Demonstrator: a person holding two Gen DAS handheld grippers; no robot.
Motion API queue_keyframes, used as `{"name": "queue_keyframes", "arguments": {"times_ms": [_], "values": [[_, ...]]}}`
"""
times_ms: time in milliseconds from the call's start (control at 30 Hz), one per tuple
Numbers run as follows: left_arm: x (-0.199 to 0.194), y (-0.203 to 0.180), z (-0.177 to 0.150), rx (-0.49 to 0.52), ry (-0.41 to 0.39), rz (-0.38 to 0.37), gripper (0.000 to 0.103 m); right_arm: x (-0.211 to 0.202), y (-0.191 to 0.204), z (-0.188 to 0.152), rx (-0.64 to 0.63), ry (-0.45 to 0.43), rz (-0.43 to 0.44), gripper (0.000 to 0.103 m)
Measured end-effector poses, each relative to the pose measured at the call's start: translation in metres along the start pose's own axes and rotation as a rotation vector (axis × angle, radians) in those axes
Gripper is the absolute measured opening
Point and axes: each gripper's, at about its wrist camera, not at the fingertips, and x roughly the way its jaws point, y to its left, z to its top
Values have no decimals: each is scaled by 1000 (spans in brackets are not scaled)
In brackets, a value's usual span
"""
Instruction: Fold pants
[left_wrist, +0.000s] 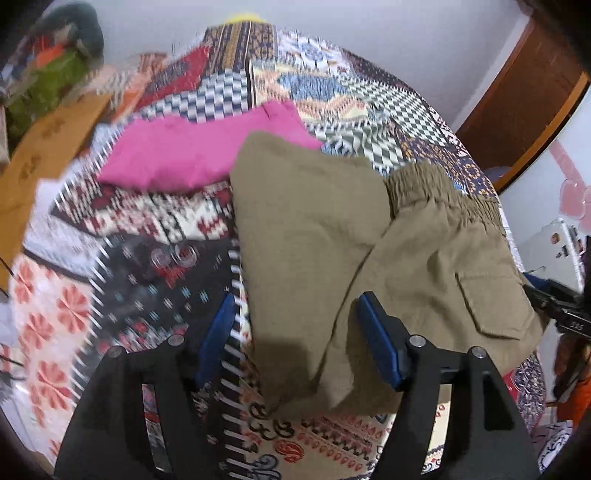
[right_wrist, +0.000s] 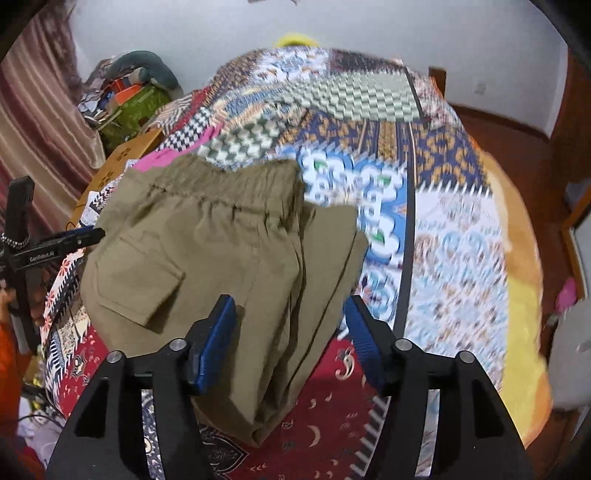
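— Now, item one?
— Pants (left_wrist: 332, 258), khaki-olive woven cloth, matte and finely textured. Gathered elastic waistband (left_wrist: 443, 192), one flapped patch pocket (left_wrist: 487, 302). Folded into a thick, roughly rectangular bundle with one layer lapped over another, lying on the bed.
— Bedding?
— Patchwork bedspread (left_wrist: 155, 288), busy printed squares: checks, florals, red and navy motifs. A flat pink garment (left_wrist: 184, 155) lies just beyond the pants, its near edge tucked under them.
— Tools?
— Left hand-held gripper (left_wrist: 295, 332): black frame, ribbed blue pads (left_wrist: 376, 339), jaws parted and released; the near edge of the pants lies between them with nothing pinched. Right hand-held gripper (right_wrist: 290, 336): same build, jaws likewise spread apart, poised over the folded edge of the bundle, grasping nothing.
— Surroundings?
— Brown cardboard (left_wrist: 40, 155) beside the bed; both views are motion-blurred.
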Motion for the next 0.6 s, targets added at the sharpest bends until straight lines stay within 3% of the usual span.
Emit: {"name": "queue_keyframes", "arguments": {"times_ms": [233, 600], "values": [[3, 1, -2, -27, 16, -41, 69, 6, -12, -1, 53, 14, 55, 68], [27, -11, 32, 7, 18, -50, 69, 28, -20, 15, 77, 28, 125, 74]]}}
